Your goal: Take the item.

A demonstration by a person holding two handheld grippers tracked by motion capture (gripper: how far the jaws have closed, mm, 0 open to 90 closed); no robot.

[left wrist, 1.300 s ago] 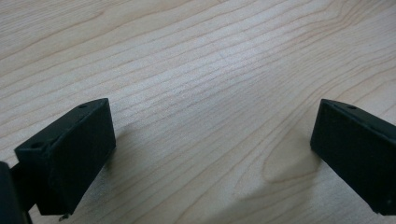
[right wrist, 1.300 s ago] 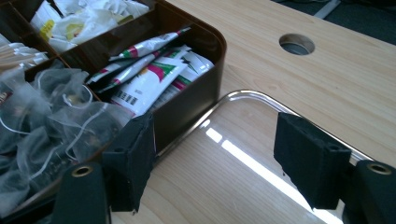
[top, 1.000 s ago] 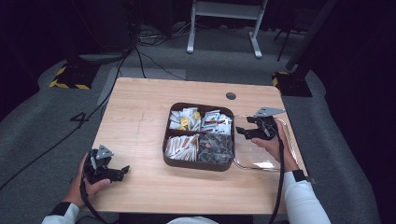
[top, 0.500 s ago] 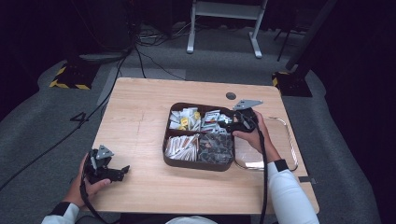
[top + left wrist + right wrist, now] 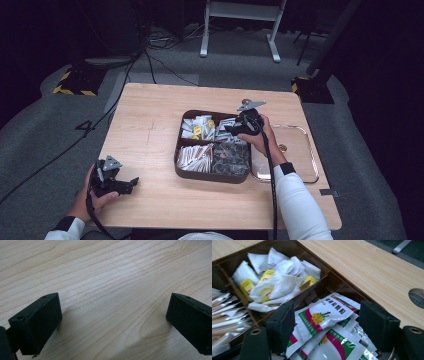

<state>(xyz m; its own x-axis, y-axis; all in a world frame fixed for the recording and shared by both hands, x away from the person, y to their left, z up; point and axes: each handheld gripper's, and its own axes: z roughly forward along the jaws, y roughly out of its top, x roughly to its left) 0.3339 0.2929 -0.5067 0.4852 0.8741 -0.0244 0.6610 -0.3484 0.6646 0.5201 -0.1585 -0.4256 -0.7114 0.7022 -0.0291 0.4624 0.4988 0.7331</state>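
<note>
Two claws are out, both unclenched. The right claw [image 5: 327,325] hangs over the box's [image 5: 210,177] far right compartment, a green-and-white sachet [image 5: 322,317] lying between its spread jaws, untouched as far as I can tell. The box sits mid-desk [image 5: 150,115]; a clear tray [image 5: 312,160] lies by the right edge. The left claw [image 5: 131,182] rests near the front left corner.

A clear tray [image 5: 311,165] is lying on the wooden table [image 5: 150,125], just beside the brown box's right wall. A round hole [image 5: 417,296] is showing in the tabletop. Beyond the table, a white stand [image 5: 240,22] and black cables [image 5: 160,65] are resting on grey carpet [image 5: 45,140].
</note>
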